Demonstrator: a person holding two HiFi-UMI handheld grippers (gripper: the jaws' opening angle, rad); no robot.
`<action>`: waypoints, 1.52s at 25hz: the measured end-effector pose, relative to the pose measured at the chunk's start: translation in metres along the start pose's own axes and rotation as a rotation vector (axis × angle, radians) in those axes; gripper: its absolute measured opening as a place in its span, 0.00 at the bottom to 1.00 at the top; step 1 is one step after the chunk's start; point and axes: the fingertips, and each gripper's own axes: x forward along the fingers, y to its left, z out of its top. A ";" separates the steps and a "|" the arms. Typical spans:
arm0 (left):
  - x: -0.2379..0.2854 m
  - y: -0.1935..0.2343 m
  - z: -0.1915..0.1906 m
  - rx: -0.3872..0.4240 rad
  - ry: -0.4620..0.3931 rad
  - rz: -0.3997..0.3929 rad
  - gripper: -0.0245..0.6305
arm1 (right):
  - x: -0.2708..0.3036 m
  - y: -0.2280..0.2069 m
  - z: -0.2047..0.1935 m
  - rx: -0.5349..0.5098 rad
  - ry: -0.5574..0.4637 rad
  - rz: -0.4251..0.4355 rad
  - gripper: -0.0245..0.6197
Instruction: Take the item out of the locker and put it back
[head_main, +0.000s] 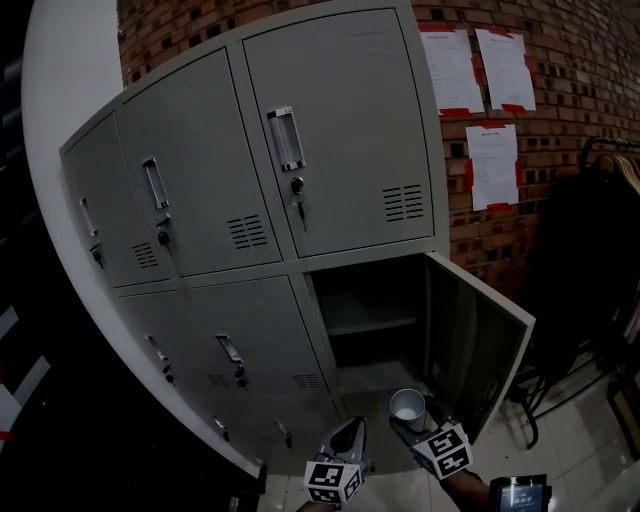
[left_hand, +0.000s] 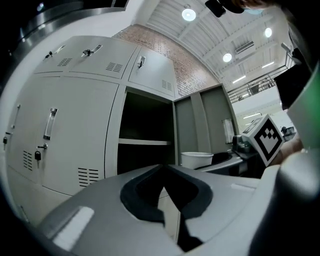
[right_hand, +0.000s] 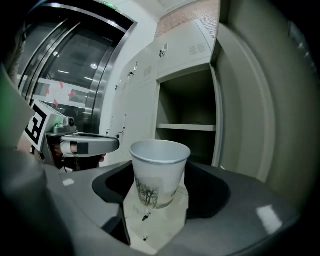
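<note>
My right gripper (head_main: 411, 421) is shut on a white paper cup (head_main: 407, 407) with a dark tree print (right_hand: 157, 176), held upright in front of the lower right locker compartment (head_main: 368, 318). That compartment stands open, its door (head_main: 476, 350) swung to the right. A bare shelf (right_hand: 186, 127) crosses its dark inside, and I see nothing else in it. My left gripper (head_main: 354, 430) hangs just left of the cup, its jaws meeting at the tips with nothing between them (left_hand: 163, 171). From the left gripper view, the cup (left_hand: 196, 159) and the right gripper's marker cube (left_hand: 265, 138) show at the right.
The grey locker bank (head_main: 330, 130) has its other doors closed, with keys in the locks (head_main: 297, 195). A brick wall with posted papers (head_main: 492, 165) is at the right. Dark clothing on a rack (head_main: 585, 270) hangs beyond the open door. A white curved pillar (head_main: 60, 110) stands at the left.
</note>
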 end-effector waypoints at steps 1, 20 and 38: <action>-0.005 -0.002 0.001 0.001 -0.005 -0.003 0.04 | -0.006 0.004 0.001 -0.001 -0.002 -0.003 0.51; -0.064 -0.003 0.012 0.005 -0.042 -0.066 0.04 | -0.054 0.068 0.004 -0.002 -0.005 -0.077 0.51; -0.062 0.002 0.017 0.005 -0.076 -0.073 0.04 | -0.049 0.066 0.006 -0.007 -0.010 -0.093 0.51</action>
